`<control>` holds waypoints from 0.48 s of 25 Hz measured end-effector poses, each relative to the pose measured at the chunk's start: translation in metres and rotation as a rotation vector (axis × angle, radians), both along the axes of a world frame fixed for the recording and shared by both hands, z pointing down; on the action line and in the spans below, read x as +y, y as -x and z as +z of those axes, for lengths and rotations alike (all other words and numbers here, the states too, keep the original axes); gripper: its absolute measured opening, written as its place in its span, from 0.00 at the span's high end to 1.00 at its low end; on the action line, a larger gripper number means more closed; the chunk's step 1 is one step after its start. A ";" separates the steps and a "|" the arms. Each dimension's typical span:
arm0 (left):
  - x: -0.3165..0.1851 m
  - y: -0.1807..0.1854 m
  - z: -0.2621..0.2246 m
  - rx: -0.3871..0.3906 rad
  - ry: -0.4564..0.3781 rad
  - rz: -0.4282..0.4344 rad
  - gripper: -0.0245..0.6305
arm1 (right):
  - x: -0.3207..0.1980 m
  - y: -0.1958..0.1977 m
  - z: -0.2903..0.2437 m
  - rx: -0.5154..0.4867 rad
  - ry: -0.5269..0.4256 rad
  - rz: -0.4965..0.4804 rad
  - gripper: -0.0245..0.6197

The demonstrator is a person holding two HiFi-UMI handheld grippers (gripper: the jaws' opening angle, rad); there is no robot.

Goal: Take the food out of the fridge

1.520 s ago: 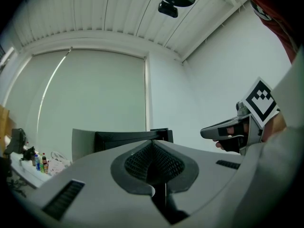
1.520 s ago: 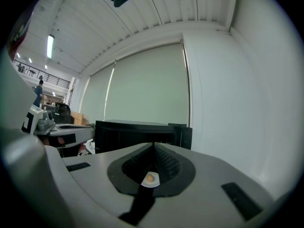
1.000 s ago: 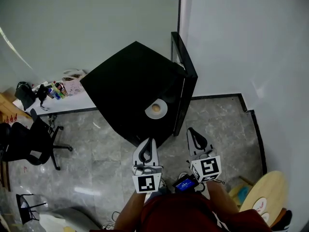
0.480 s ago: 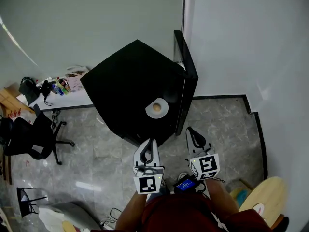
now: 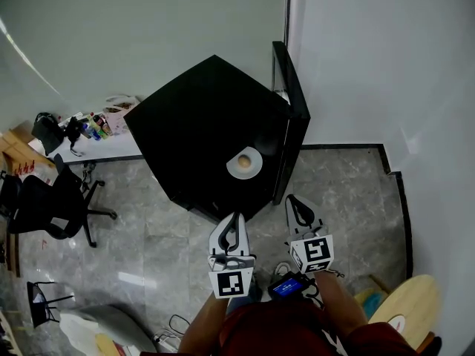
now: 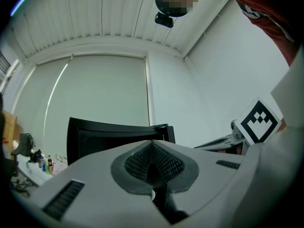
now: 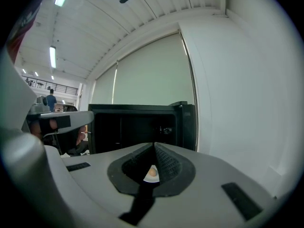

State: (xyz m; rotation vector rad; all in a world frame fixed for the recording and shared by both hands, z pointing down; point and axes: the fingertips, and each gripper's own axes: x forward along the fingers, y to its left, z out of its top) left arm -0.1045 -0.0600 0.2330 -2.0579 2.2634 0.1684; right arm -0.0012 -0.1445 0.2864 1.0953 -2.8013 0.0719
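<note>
A black fridge (image 5: 204, 128) stands against the wall with its door (image 5: 291, 143) swung open on the right. A white plate with a round tan piece of food (image 5: 244, 162) lies on the dark surface at the fridge's open front. It also shows small between the right jaws as the plate (image 7: 151, 173). My left gripper (image 5: 236, 218) and right gripper (image 5: 291, 199) hover side by side in front of the fridge, short of it, both shut and empty. In the gripper views the left gripper (image 6: 153, 144) and the right gripper (image 7: 154, 145) point at the fridge (image 7: 137, 127).
A black office chair (image 5: 44, 210) and a low shelf with bottles (image 5: 89, 133) are at the left. A round wooden table (image 5: 404, 310) sits at the bottom right. White walls close in behind and to the right. The floor is grey marble tile (image 5: 349, 191).
The right gripper has sunk a little. The left gripper has barely shifted. Both stay shut, and the fridge door and plate are as before.
</note>
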 end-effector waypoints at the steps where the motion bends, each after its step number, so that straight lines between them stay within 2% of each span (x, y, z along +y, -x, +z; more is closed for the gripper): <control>1: 0.000 0.000 0.002 0.002 0.004 0.000 0.94 | 0.000 0.001 0.002 0.003 0.002 -0.004 0.93; 12: -0.008 -0.002 0.023 0.019 0.029 0.001 0.94 | 0.002 0.008 0.018 0.018 0.011 -0.030 0.93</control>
